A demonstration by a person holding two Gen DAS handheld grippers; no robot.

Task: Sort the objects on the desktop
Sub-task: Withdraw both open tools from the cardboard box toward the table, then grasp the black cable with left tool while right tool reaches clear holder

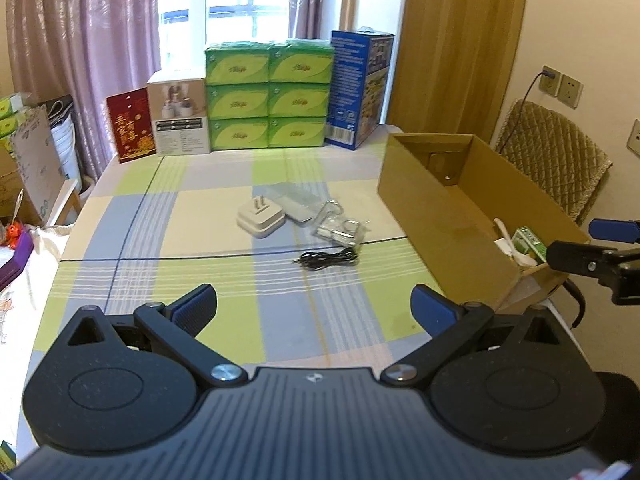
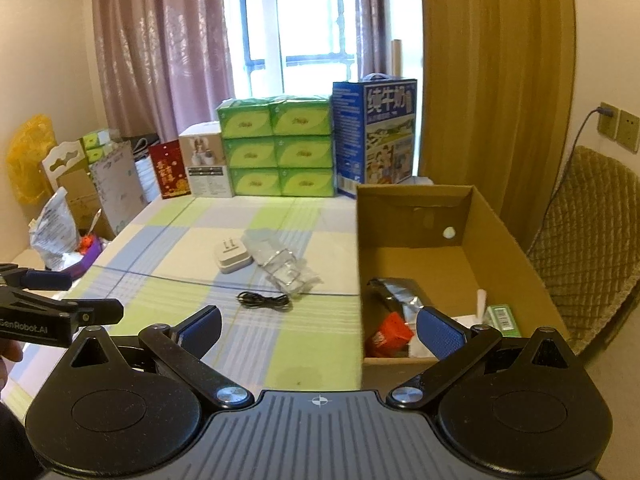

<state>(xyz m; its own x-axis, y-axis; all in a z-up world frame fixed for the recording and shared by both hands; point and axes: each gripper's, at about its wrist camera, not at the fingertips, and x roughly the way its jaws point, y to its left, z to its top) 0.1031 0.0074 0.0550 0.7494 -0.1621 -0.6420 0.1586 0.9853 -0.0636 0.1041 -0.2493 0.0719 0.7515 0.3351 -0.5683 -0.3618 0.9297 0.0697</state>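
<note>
From the left wrist I see the right gripper [image 1: 600, 248] only partly, cut by the frame edge. The box [image 1: 460, 216] wall hides most of its contents. I can't read what's in the clear bag [image 1: 338, 228]: too blurred. In the right wrist view, the left gripper [image 2: 52, 300] is clipped at the edge, and my fingers [image 2: 440, 338] cover part of the box's near corner.

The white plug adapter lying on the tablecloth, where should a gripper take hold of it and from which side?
Probably grip the white plug adapter across its flat square body, coming down from above with one finger on each opposite side wall. It lies flat on the table with its two prongs pointing up, so keep the fingers low on the body, below the prongs. The clear plastic bag sits close on its right, so straddle the near and far sides.
</note>
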